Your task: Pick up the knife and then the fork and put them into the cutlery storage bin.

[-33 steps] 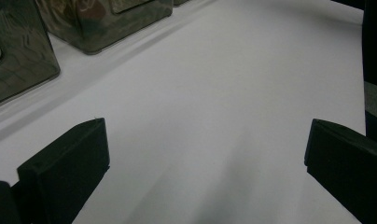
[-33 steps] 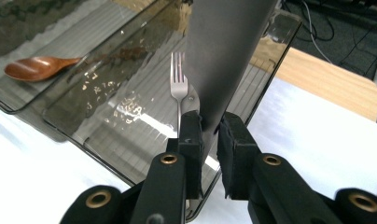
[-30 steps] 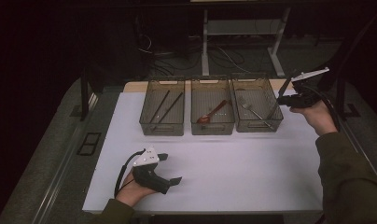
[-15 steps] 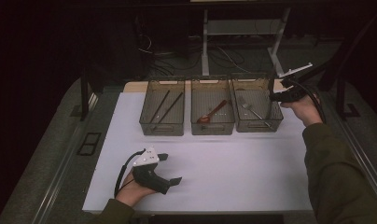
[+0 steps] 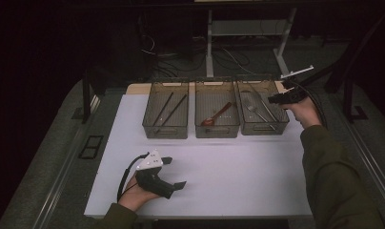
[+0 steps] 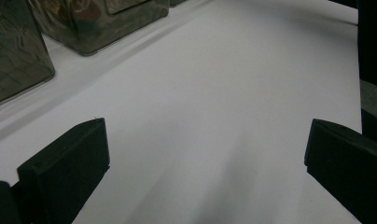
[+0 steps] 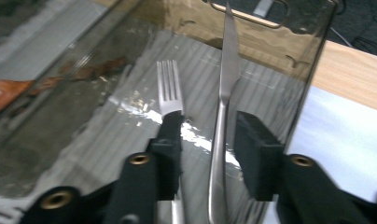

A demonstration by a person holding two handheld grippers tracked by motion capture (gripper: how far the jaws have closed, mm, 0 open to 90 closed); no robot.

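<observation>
Right gripper [image 7: 205, 135]: held over the right-hand bin [image 5: 263, 128] of three, jaws part spread after just opening, a knife [image 7: 224, 107] standing in the gap between them; whether either pad touches the knife cannot be told. A fork [image 7: 170, 91] lies just beside the knife, its handle passing under the jaw on the left of the right gripper view. Knife and fork both lie inside the right-hand bin, the knife's blade pointing toward the bin's far wall and wire handle. Left gripper [image 6: 205, 154]: jaws spread wide, nothing between them, bare white mat [image 5: 228, 167] below; in the high view it rests in the person's left hand [image 5: 138, 193] near the front edge of the mat, well apart from the bins. Middle bin [image 5: 217, 129]: holds one reddish-brown spoon [image 5: 215, 117]. Left-hand bin [image 5: 165, 130]: holds two dark chopsticks [image 5: 167, 110] laid slantwise. The three smoky clear bins stand side by side along the far edge of the mat. Right sleeve [image 5: 333, 176]: dark green, entering from the lower right corner of the high view.
</observation>
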